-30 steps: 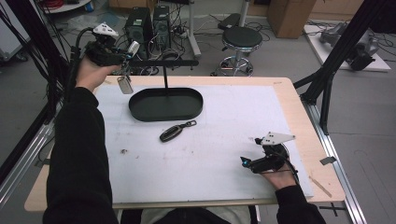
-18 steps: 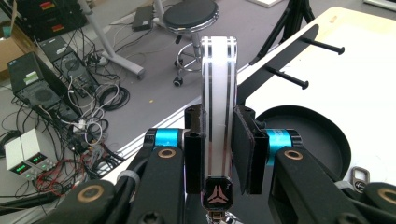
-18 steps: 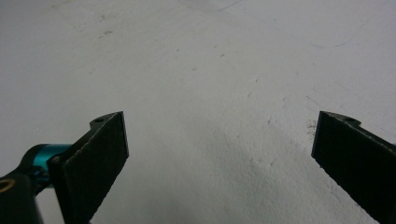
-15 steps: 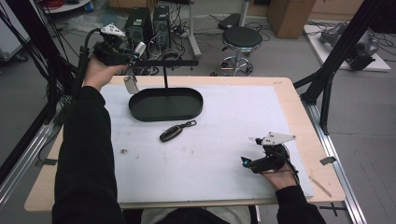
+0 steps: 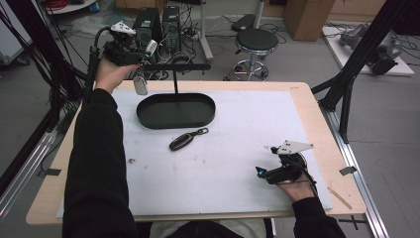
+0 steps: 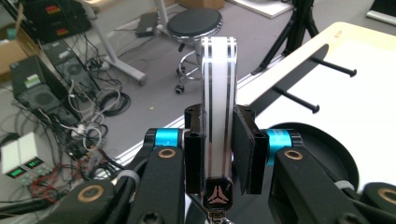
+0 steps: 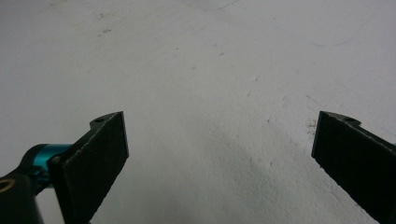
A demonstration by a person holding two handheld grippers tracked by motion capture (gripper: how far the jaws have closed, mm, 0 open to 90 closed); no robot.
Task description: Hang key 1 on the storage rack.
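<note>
Left gripper (image 5: 132,49): raised above the far left corner of the table (image 5: 307,99), beyond the white mat (image 5: 237,148). Its jaws are clamped on a white key fob (image 6: 218,121), seen in the left gripper view as a flat white slab with dark stripes down each edge and a red emblem on a dark tab at its lower end. The fob stands upright between the two black pads (image 6: 247,149), both pads touching its flat sides, its upper half projecting beyond the jaw tips. In the high view a small pale tag (image 5: 140,85) hangs below this gripper.

Just ahead of the left gripper stands a black rack: an oval tray (image 5: 176,110), a thin upright post (image 5: 175,79) and a horizontal bar (image 5: 173,66) at the top. The bar's left end lies just beside the gripper. In the left gripper view two pegs (image 6: 336,67) jut from the bar, to the right of the held fob, and the tray rim sits below right.

A dark car key (image 5: 182,141) lies flat on the mat, nearer the person than the tray, apart from both grippers.

Right gripper (image 5: 271,172): low over the mat's near right area, well apart from the car key. Its jaws are spread wide with nothing between them, bare mat beneath
</note>
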